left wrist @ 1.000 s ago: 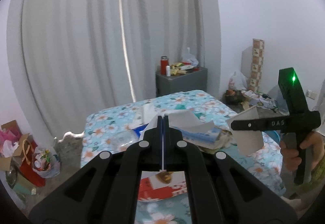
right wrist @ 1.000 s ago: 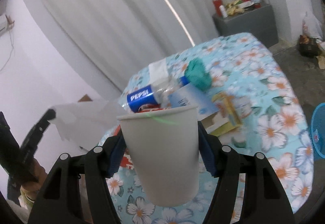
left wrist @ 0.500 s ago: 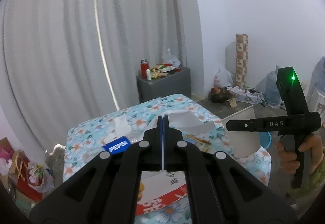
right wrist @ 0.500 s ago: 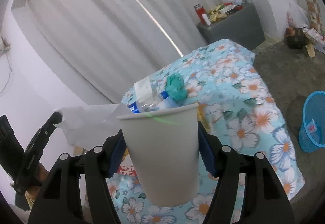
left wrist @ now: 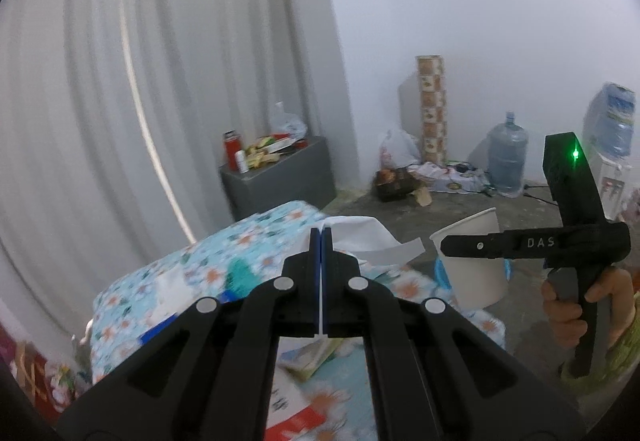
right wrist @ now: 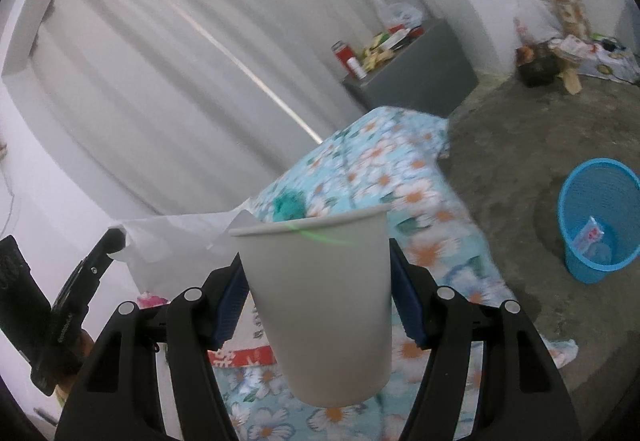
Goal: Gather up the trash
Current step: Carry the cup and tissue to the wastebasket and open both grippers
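My left gripper (left wrist: 322, 237) is shut on a white sheet of paper (left wrist: 372, 241), held in the air above the floral-clothed table (left wrist: 256, 241). The paper also shows in the right wrist view (right wrist: 176, 241). My right gripper (right wrist: 316, 273) is shut on a white paper cup (right wrist: 320, 305), held upright above the table's edge. The cup also shows in the left wrist view (left wrist: 476, 261), to the right of the paper. A blue trash basket (right wrist: 600, 217) stands on the floor at the right with a wrapper inside.
The table (right wrist: 384, 169) carries a teal crumpled item (right wrist: 290, 203), a red-and-white box (left wrist: 292, 413) and a booklet (left wrist: 316, 355). A grey cabinet (left wrist: 280, 177) with clutter stands by the curtain. Water jugs (left wrist: 506, 161) and bags (left wrist: 400, 177) sit along the far wall.
Both grippers have swung right with the paper and the cup. The table has slid left and down in view, and the blue basket now shows larger at the right.
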`<state>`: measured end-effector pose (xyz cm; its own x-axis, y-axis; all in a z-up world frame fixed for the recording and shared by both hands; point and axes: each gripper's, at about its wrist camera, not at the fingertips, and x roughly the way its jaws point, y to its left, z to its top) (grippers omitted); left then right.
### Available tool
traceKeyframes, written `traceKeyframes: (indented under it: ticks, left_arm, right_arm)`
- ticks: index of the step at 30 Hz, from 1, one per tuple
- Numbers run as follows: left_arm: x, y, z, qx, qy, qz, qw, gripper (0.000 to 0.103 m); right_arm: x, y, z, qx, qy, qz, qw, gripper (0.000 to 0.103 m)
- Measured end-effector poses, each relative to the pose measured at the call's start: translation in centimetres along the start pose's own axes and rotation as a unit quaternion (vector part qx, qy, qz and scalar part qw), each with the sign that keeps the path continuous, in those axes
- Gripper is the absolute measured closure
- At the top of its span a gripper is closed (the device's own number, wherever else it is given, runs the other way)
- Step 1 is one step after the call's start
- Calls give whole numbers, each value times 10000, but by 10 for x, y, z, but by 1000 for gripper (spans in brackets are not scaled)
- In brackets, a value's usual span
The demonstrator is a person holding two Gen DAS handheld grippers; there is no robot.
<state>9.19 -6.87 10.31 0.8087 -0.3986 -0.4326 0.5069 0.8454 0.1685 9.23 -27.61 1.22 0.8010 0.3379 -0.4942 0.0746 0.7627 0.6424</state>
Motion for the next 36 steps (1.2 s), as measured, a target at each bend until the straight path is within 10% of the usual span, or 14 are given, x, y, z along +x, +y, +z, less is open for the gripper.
traceKeyframes:
  ticks: [8,18,28,31,33,36]
  left_arm:
    - [67,-57,36,92,233,-1111,9935,103]
    - [238,-166,53,26,1696,-2496,9534,103]
    - [417,-268,-6,424,3002,-2458,9207,103]
    - [455,-286,-21,231,3245,-2598,9092,101]
    - [472,-294,-31,164,3319,-2549,9081,77]
    - [476,-301,-34,135,3146,-2540,9145,68]
  right_arm:
    - [-39,-65,16,596,-650,-610,9942,40]
    - [-69,-230,30,1993,-976,-1761,9590,40]
    - [-14,-378,37,2957,-419,-2413,9233,38]
    - [7,-417,40,3189,-140,-2471,9149,19]
    - [22,-445,39,3299,145,-2589,9077,17]
    - [27,-461,36,3380,298,-2944,8934,17]
